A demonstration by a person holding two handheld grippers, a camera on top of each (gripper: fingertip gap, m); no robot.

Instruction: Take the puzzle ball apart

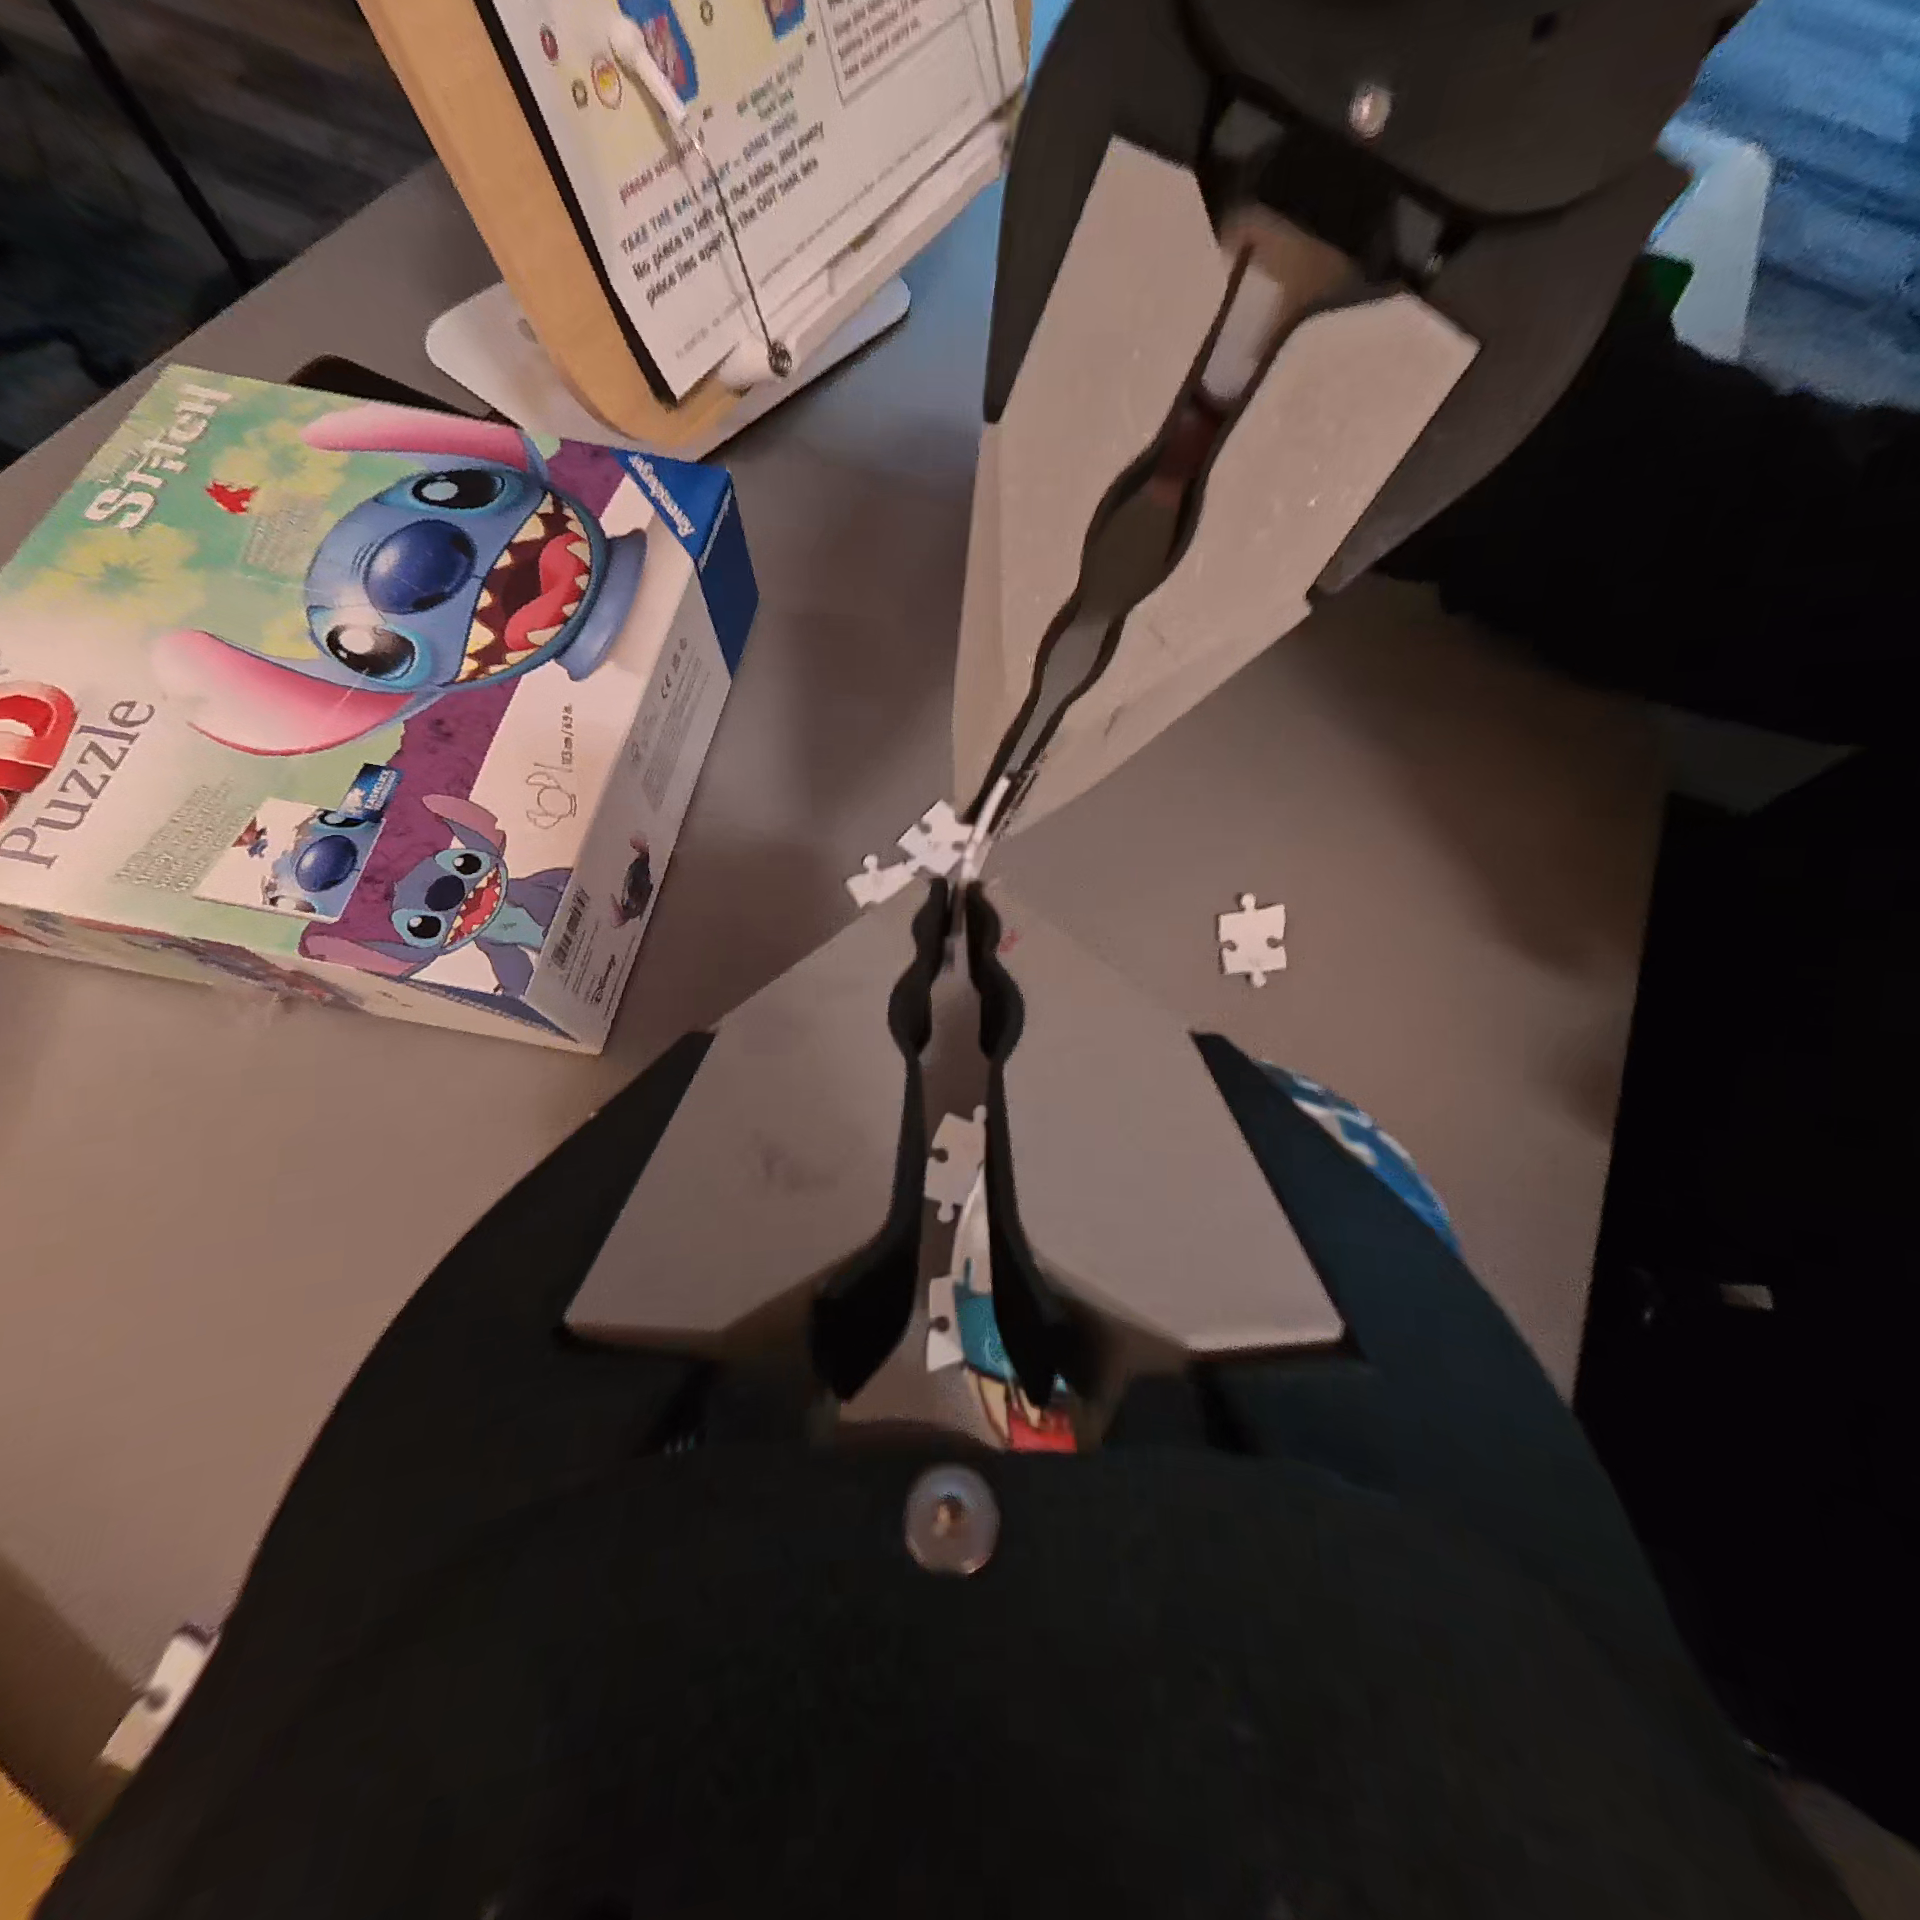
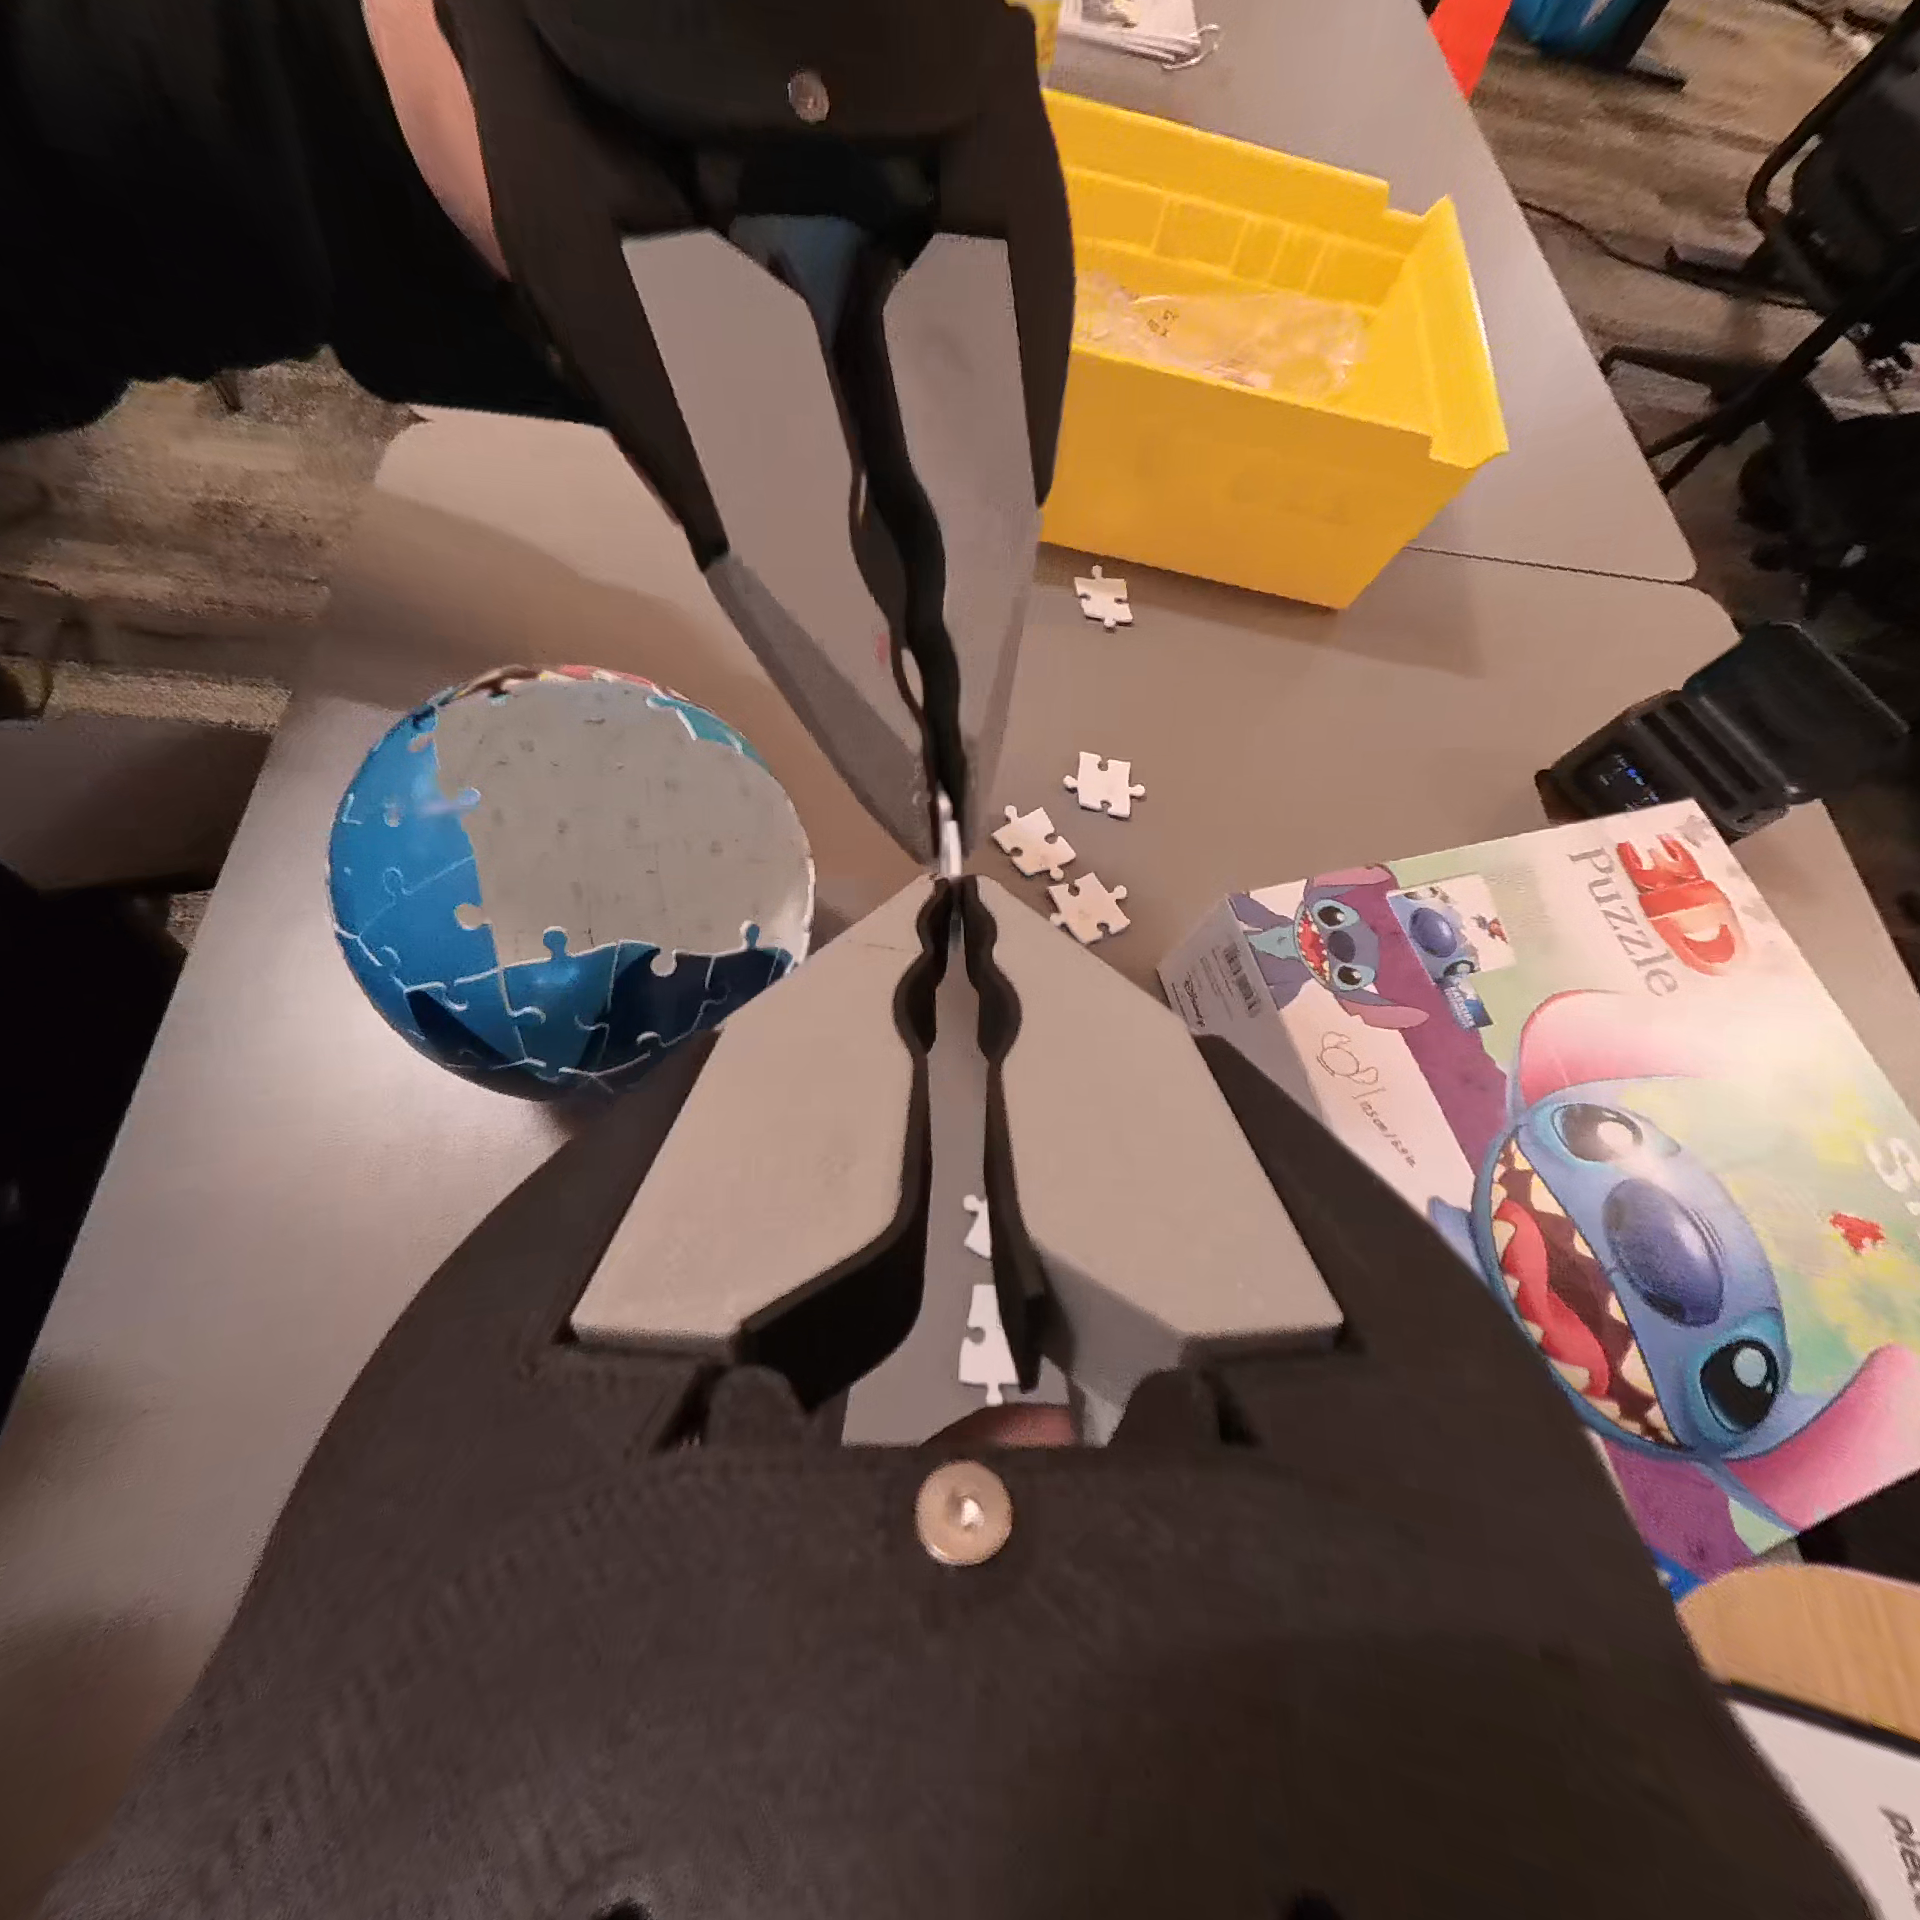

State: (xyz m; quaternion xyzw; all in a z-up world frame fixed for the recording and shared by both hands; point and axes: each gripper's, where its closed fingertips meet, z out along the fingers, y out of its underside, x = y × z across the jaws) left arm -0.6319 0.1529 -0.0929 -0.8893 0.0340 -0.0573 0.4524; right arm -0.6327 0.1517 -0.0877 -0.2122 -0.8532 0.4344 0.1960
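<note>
The puzzle ball (image 2: 436,935) is blue and sits on the grey table (image 2: 260,1247). It has a large opening that shows its pale inside. Part of it shows under my left gripper in the left wrist view (image 1: 1361,1153). My left gripper (image 1: 951,899) and my right gripper (image 2: 951,888) meet tip to tip above the table. Both are shut on a small white puzzle piece (image 2: 949,836), seen edge-on between them. The right gripper (image 1: 987,821) comes in from the top of the left wrist view. The left gripper (image 2: 943,821) does the same in the right wrist view.
Loose white pieces (image 2: 1039,842) lie on the table beside the tips, and one (image 1: 1252,935) lies apart. The puzzle box (image 1: 364,675) lies flat nearby, also in the right wrist view (image 2: 1610,1091). A yellow bin (image 2: 1247,488), an instruction stand (image 1: 727,187) and a black device (image 2: 1745,717) stand around. The tips of both grippers are at nearly the same place.
</note>
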